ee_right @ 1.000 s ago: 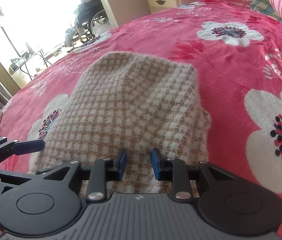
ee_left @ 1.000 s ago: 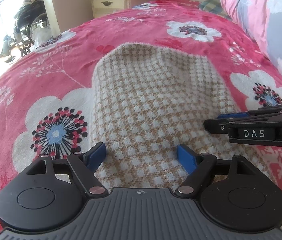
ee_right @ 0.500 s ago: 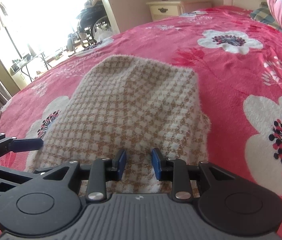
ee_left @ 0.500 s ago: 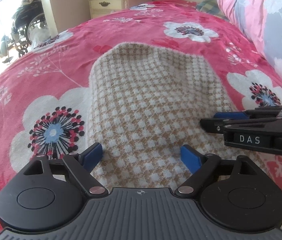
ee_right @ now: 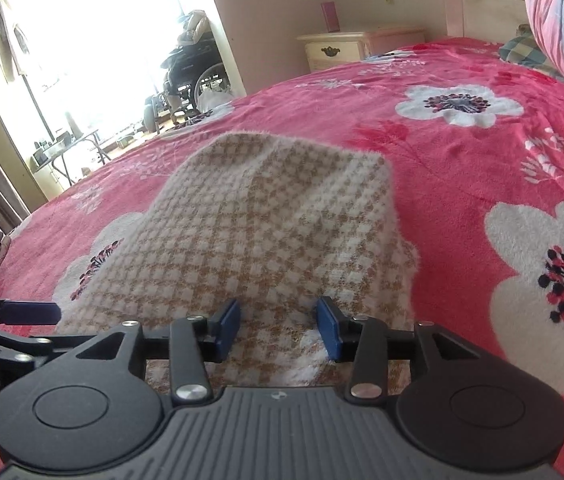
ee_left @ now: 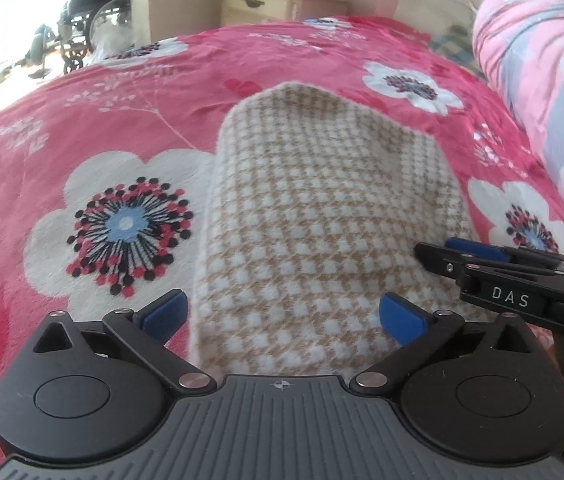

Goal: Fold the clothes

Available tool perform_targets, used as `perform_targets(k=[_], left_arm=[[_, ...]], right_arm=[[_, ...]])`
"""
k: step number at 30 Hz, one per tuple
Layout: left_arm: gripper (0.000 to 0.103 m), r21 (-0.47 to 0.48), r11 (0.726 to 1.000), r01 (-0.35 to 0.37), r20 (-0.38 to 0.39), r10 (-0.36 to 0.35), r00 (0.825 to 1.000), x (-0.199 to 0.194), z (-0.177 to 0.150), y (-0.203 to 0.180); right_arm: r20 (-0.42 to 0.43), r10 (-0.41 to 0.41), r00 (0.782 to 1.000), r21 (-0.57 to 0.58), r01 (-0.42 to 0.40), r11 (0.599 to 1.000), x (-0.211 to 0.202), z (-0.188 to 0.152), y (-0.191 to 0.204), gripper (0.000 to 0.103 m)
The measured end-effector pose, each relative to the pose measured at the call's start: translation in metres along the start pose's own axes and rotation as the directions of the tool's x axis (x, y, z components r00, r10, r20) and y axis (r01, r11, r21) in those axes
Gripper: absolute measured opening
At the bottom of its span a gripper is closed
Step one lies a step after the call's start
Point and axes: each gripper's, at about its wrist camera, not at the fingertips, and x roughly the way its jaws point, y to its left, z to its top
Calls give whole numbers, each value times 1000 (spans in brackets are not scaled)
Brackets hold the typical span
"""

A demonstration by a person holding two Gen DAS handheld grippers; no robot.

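A beige-and-white houndstooth garment lies folded and flat on the pink flowered bedspread. My left gripper sits over its near left part with the jaws still opening wide. The left pad hangs over the bedspread, the right pad over the cloth, and neither presses on it. My right gripper is over the garment at its near edge. Its jaws are opening too, with cloth below the gap and no pad pressing. Each gripper shows in the other's view: the right gripper and the left gripper.
A rolled pink and grey quilt lies along the right side of the bed. A cream nightstand stands beyond the bed's far edge. A wheelchair is parked by the bright window. A checked pillow lies at the far right.
Both grippers' jaws have spread wider. The left gripper has slid a little to the left, so its left pad is now off the garment's edge. The garment lies as before.
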Motion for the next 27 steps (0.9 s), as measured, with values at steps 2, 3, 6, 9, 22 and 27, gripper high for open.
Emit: perform_targets(k=[2,3,6,9,22,27], left_arm=[[103,-3,1000,3,15,-3,1000,-4,-1,2],[103,2,1000,5,23,-5,1000,-6,-2,2],[103,40,999,30,31,-31,999,-13,-6,0],[103,70,996,58,26,-60,998,-15,-8,-1],[103,195,978,75,-38,-69,997,2,-8,-10],[103,241,969,45,-48,-35,998,3,-12,-19]], right_arm=[[3,-3,1000,-2,3,1000,0,-1,1,46],[5,-5,1000,-3,5,1000,0,-2,1,46],[10,-10,1000,-12,11,1000,0,-3,3,46],[13,-18,1000,-19,18,1000,1,-3,4,46],[-476,-51,878,-17,49,999,44,69,9,48],[-611,-147,778,-148,70,987,62,85,30,51]])
